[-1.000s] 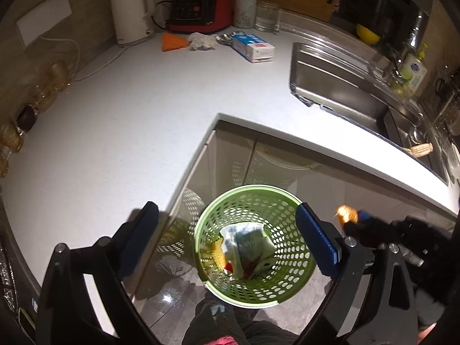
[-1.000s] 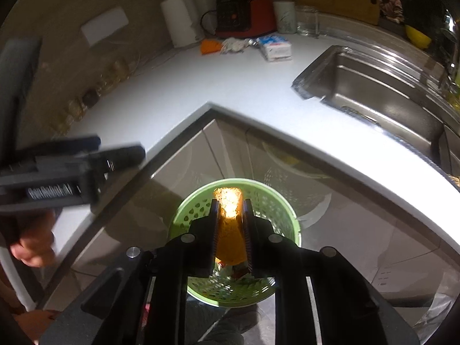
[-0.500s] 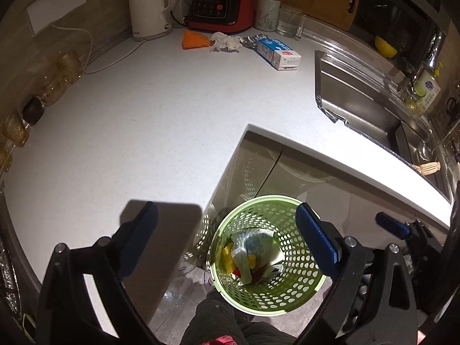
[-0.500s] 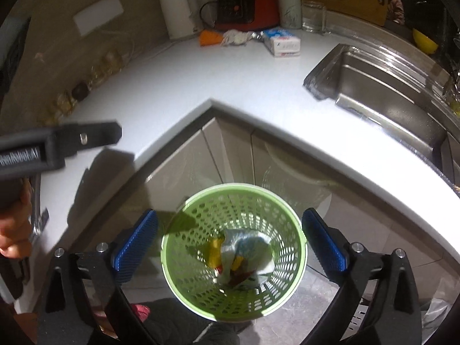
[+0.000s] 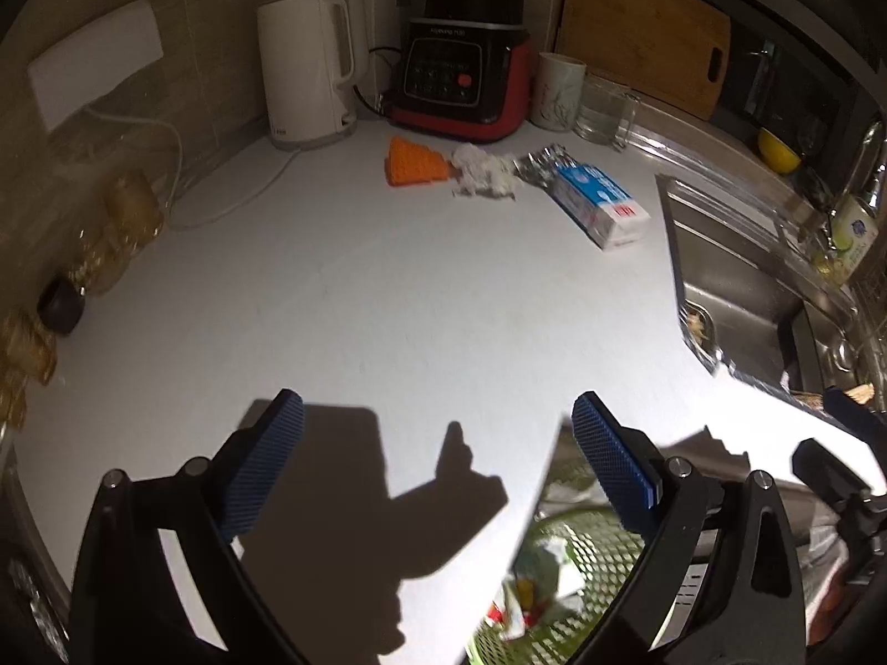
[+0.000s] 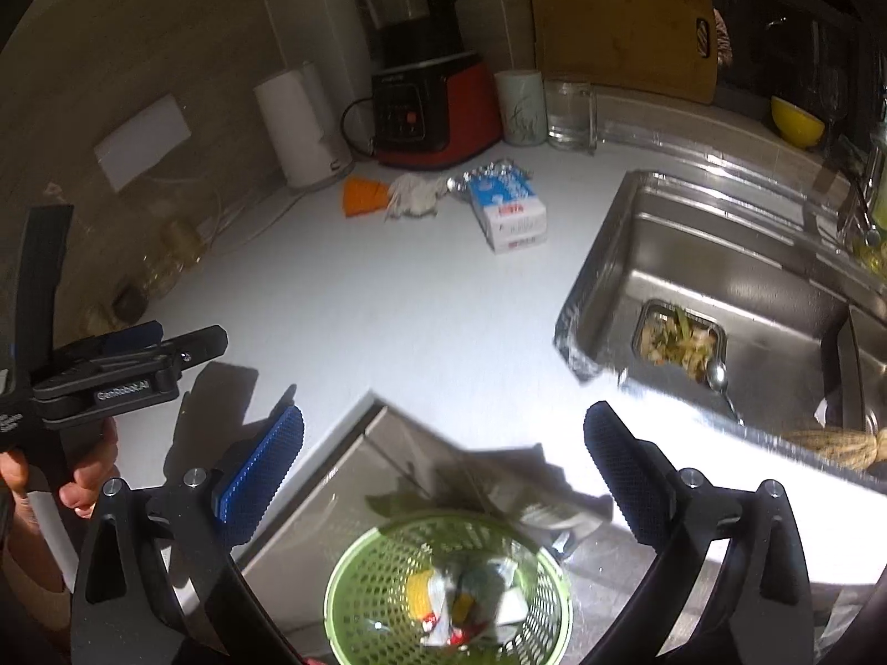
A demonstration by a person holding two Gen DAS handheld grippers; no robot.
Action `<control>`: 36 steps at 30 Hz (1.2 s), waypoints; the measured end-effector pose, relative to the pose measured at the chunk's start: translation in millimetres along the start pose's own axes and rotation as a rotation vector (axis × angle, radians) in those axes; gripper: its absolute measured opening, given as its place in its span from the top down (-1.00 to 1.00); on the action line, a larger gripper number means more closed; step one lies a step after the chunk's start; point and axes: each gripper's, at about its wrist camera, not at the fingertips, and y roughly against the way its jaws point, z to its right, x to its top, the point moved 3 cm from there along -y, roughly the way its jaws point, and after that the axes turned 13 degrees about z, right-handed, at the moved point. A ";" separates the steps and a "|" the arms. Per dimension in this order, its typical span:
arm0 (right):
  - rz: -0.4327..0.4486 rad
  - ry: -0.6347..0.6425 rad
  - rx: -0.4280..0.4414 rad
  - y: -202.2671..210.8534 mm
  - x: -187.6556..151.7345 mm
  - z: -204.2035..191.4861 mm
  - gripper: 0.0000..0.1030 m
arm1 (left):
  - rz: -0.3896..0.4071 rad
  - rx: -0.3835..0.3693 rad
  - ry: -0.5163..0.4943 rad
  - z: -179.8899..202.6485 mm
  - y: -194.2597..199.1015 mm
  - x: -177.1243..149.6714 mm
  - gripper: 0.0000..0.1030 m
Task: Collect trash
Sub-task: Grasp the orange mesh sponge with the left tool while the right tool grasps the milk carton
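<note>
A green perforated bin [image 6: 449, 587] stands on the floor below the counter corner, holding crumpled wrappers and a yellow piece; in the left wrist view its rim [image 5: 576, 515] shows at the bottom. My right gripper [image 6: 443, 443] is open above it, nothing between its blue pads. My left gripper [image 5: 438, 443] is open and empty over the white counter [image 5: 388, 305]. At the back of the counter lie an orange wedge [image 5: 413, 162], a crumpled white tissue [image 5: 482, 172], crushed foil [image 5: 540, 163] and a blue-and-white carton [image 5: 601, 205]. The left gripper also shows at the left [image 6: 133, 366], held by a hand.
A white kettle [image 5: 307, 69], a red-and-black blender [image 5: 465, 83], a mug [image 5: 560, 91] and a glass [image 5: 604, 111] line the back wall. A steel sink [image 6: 720, 288] with food scraps lies to the right. Glass jars [image 5: 122, 221] stand at the left.
The right gripper let an orange piece go into the bin and opened wide. Both grippers then rose and moved forward from over the bin towards the counter, the left one farther.
</note>
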 end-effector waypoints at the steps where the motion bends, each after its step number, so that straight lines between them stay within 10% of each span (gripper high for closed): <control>1: 0.005 0.000 -0.004 -5.5 6.3 -0.3 -0.95 | 0.008 -0.001 -0.007 -2.2 -8.7 7.3 -0.81; 20: -0.002 -0.057 -0.101 -159.2 78.3 32.5 -0.95 | 0.043 -0.082 -0.004 -47.9 -201.4 115.2 -0.81; 36: -0.056 -0.031 -0.120 -241.8 88.3 61.8 -0.95 | -0.054 -0.109 0.062 -56.7 -307.3 132.4 -0.31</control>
